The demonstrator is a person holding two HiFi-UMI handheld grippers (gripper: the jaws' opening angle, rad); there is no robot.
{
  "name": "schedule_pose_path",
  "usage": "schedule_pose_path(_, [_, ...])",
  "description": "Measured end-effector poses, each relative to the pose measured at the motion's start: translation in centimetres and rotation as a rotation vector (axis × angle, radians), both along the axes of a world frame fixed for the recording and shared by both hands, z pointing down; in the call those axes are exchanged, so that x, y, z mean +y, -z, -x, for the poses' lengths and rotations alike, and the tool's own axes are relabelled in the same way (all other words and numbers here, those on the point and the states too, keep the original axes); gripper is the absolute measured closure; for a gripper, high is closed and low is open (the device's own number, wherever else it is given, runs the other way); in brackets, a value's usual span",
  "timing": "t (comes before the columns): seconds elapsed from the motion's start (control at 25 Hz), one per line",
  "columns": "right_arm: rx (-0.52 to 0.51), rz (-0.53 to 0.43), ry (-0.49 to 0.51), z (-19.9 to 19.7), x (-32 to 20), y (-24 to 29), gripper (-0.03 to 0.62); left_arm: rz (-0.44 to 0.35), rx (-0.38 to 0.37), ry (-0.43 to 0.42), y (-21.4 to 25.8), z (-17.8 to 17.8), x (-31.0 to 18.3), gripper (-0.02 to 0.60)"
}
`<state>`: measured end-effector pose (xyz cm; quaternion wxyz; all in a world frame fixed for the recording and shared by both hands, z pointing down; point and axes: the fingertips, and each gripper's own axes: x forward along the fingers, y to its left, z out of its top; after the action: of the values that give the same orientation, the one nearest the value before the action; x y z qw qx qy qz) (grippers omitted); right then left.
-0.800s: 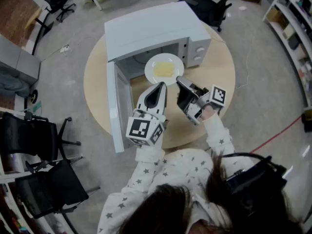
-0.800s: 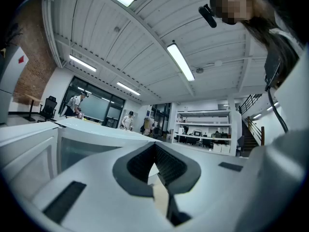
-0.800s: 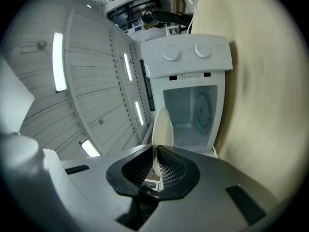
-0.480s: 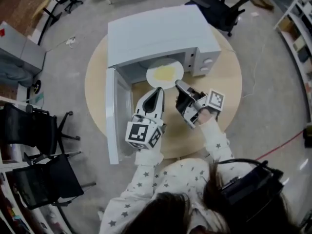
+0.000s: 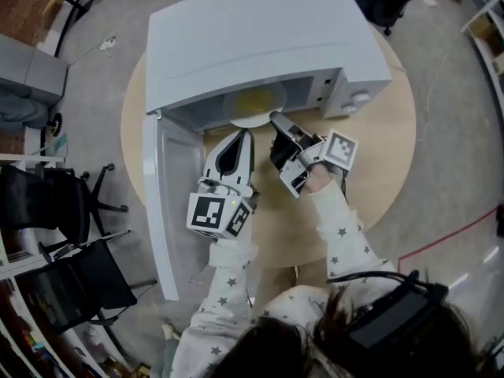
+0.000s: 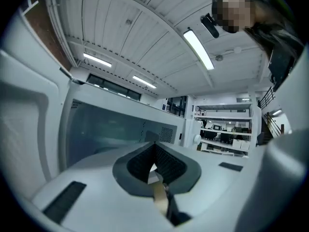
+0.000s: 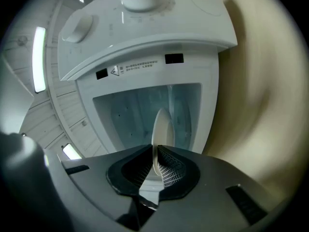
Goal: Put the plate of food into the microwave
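The white plate (image 5: 246, 116) with yellow food (image 5: 253, 99) sits mostly inside the open white microwave (image 5: 260, 38), only its near rim sticking out. My right gripper (image 5: 276, 120) is shut on that near rim. In the right gripper view the plate (image 7: 162, 124) shows edge-on between the pads, with the cavity straight ahead of my right gripper (image 7: 155, 151). My left gripper (image 5: 242, 134) hovers just left of the plate at the cavity mouth, shut and holding nothing. In its own view my left gripper (image 6: 155, 151) faces the microwave's front.
The microwave door (image 5: 161, 203) hangs wide open to the left, beside my left arm. The control panel with knobs (image 5: 354, 93) is to the right of the cavity. The round wooden table (image 5: 378, 156) holds the microwave. Black chairs (image 5: 55, 203) stand left.
The right gripper has carried the plate forward from in front of the opening into the cavity. The left gripper has followed beside it, still shut.
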<state>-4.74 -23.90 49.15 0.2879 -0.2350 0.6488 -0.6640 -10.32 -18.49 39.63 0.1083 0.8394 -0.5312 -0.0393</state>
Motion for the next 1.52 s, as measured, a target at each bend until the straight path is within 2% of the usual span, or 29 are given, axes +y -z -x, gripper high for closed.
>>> schedule_pose_path(0.16, [0.002,0.005,-0.006,-0.3,-1.9,-0.6,0.569,0.019,0.024,0.018,-1.0,0.0,-2.0,0.584])
schedule_pose_path(0.36, [0.019,-0.001,0.009,-1.7,-6.3,-1.8,0.569,0.019,0.030,0.033,-2.5,-1.4,-6.8,0.584])
schedule_pose_path(0.48, [-0.011,0.015,-0.003,-1.7,-6.1,-4.1,0.569,0.034,0.021,0.029,-5.2,-1.7,-6.7,0.584])
schedule_pose_path(0.8, [0.005,-0.013,-0.041,-2.3,-6.4,-5.4,0.569,0.057,0.007,0.033,-8.3,-1.7,-6.7,0.584])
schedule_pose_path(1.08, [0.161,-0.044,-0.028,-2.9,-6.7,-6.0,0.569,0.076,-0.001,0.029,-9.2,-1.7,-7.0,0.584])
schedule_pose_path(1.36, [0.327,-0.016,0.004,-2.9,-6.3,-5.9,0.568,0.081,-0.005,0.023,-9.3,-2.1,-7.1,0.584])
schedule_pose_path(1.52, [0.364,-0.030,0.010,-1.5,-5.1,-4.3,0.486,0.081,0.004,0.020,-8.9,-1.0,-5.7,0.584])
